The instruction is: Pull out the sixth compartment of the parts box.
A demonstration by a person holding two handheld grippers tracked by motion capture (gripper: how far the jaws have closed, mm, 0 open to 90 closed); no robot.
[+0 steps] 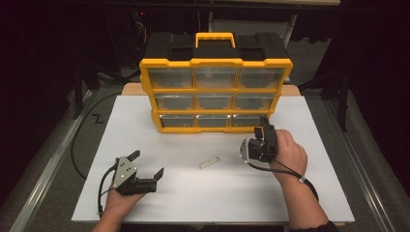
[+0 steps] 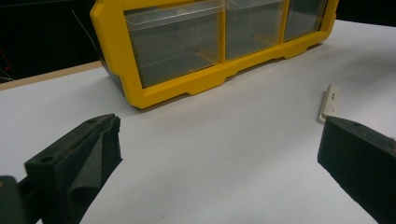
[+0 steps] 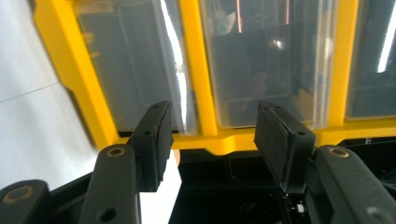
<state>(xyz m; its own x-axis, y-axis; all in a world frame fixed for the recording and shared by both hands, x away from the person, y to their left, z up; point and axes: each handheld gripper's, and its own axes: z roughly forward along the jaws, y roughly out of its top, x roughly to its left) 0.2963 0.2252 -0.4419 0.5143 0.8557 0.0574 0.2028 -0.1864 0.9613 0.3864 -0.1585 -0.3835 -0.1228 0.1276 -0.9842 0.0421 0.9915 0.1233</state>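
A yellow organiser (image 1: 216,63) with clear drawers and a black back stands upright at the far side of the white tabletop (image 1: 203,198). A small pale flat strip (image 1: 209,162) lies in front of it. My right gripper (image 1: 262,126) is raised close to the bottom right drawer (image 1: 244,120), jaws partly apart with nothing between them. In the right gripper view the gripper (image 3: 212,130) faces the organiser's yellow frame (image 3: 198,70) and clear drawers. My left gripper (image 1: 147,163) rests low at the near left, open wide and empty. In the left gripper view its jaws (image 2: 219,140) frame the organiser (image 2: 116,51) and the strip (image 2: 330,100).
A yellow carry handle (image 1: 215,37) tops the organiser. Dark floor, black cables (image 1: 80,145) and stand legs surround the table. Bare white surface lies between the two hands and along the near edge.
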